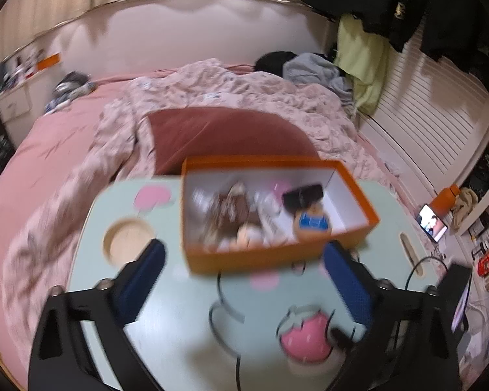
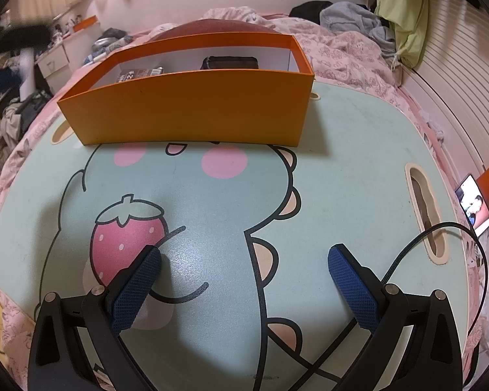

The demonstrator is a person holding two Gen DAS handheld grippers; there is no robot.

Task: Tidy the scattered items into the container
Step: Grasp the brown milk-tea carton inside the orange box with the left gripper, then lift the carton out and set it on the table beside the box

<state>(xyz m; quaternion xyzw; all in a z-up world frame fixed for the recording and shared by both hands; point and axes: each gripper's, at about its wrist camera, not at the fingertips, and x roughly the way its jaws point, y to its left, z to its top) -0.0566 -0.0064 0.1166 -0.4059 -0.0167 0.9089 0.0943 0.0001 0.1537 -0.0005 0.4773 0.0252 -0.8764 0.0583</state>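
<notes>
An orange box (image 1: pixel 278 254) is seen standing on a pale green lap table (image 2: pixel 342 150) printed with a cartoon dinosaur and a pink strawberry (image 2: pixel 127 238). The table is set on a bed covered by a pink floral quilt (image 1: pixel 231 91).

From the left wrist view, which is blurred, the box is looked into from above. Its white interior is seen to be filled with small items: a black case (image 1: pixel 303 195) toward the far right, a blue and tan round item (image 1: pixel 313 223) just beside it at the near wall, and a brown patterned item (image 1: pixel 231 208) in the middle. The rest of the contents cannot be made out. No loose items are seen on the table top in either view.

The left gripper (image 1: pixel 244 280) is held above the table just short of the box's near wall, tilted down. Its blue-padded jaws are spread wide, and nothing is held between them.

The right gripper (image 2: pixel 244 277) is held low over the dinosaur print, well apart from the box. Its jaws are parted to their widest, with only bare table seen between them; nothing is gripped. A black cable (image 2: pixel 440 244) is looped beside its right finger, near a slot (image 2: pixel 425 208) cut into the table's edge.

A lit phone (image 2: pixel 474 207) is propped beyond the table's right edge.
</notes>
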